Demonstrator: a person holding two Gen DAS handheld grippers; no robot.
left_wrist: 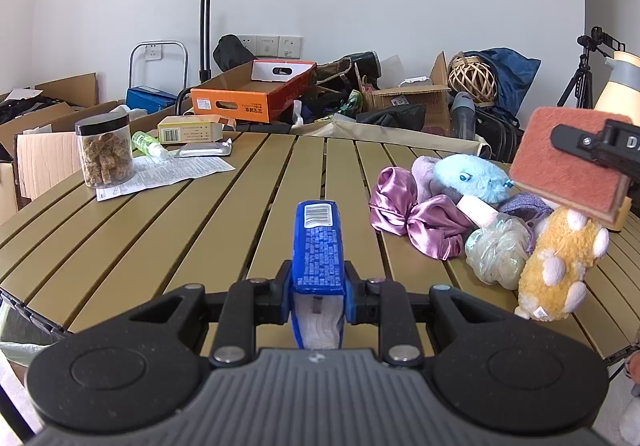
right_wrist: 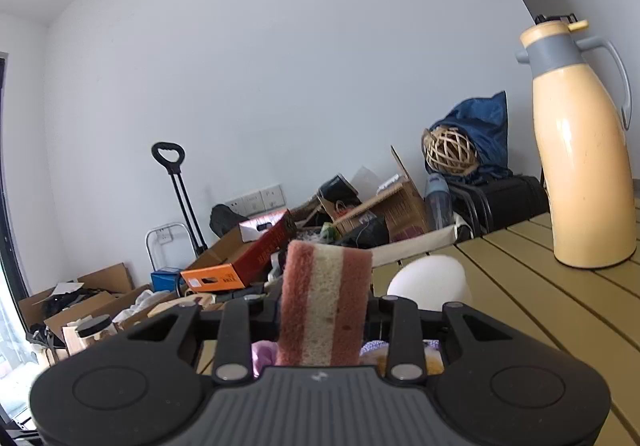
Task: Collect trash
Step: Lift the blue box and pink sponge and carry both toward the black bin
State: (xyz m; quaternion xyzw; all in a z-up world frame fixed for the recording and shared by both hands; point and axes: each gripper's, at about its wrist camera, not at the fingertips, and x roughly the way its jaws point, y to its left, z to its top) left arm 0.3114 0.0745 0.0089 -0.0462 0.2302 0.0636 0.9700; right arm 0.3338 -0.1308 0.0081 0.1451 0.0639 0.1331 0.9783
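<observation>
A blue carton (left_wrist: 318,246) with a barcode end sits clamped upright-edged above the tabletop (left_wrist: 224,182). A pink-and-cream sponge (right_wrist: 323,306) is pinched on edge, raised over the plush toys.

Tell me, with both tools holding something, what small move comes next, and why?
Probably lift the right tool clear: it grips the sponge just above the plush toys. The left tool already clamps the blue box. No trash container shows.

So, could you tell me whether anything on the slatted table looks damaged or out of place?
The small blue carton clamped in the left gripper has its near end torn open, showing white paper inside. Printed paper sheets lie loose under the clear jar with a black lid. The pink-and-cream sponge in the right gripper looks intact.
</observation>
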